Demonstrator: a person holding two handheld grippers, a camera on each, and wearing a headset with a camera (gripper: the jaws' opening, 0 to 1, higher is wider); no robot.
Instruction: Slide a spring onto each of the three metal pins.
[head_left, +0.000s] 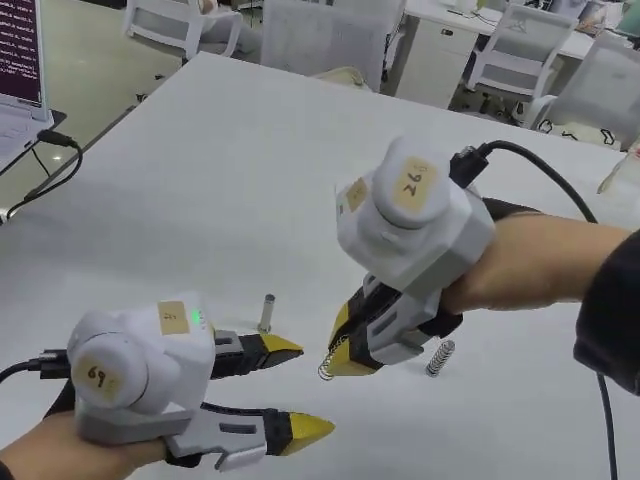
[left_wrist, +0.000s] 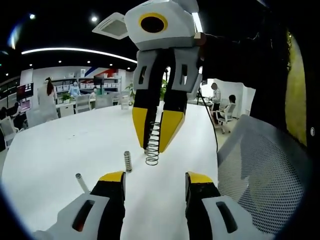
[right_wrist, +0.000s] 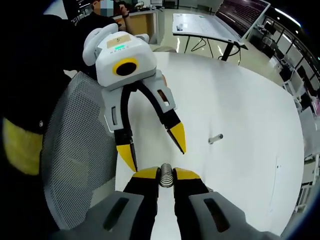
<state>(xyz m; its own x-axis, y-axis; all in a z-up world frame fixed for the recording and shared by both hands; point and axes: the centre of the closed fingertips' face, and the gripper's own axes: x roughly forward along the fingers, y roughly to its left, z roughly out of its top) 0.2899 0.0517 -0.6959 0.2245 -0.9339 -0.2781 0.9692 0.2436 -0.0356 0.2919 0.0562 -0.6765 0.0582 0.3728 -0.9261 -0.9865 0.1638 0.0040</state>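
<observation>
Note the spring pinched by its upper coils in the right hand-held gripper, hanging above the table near the upright pin, with the left hand-held gripper gaping wide; treat as light, soft, easily kinked.

Held spring: the head view gives only the bottom coils poking out under the right gripper, the rest is buried between the jaws. The right gripper view has it end-on, so its length can't be read. Pin in the left gripper view: base hidden behind a jaw of the left gripper. Laptop is cut off by the head view's left edge, sleeve by the right edge. Chairs at the back are blurred.
</observation>
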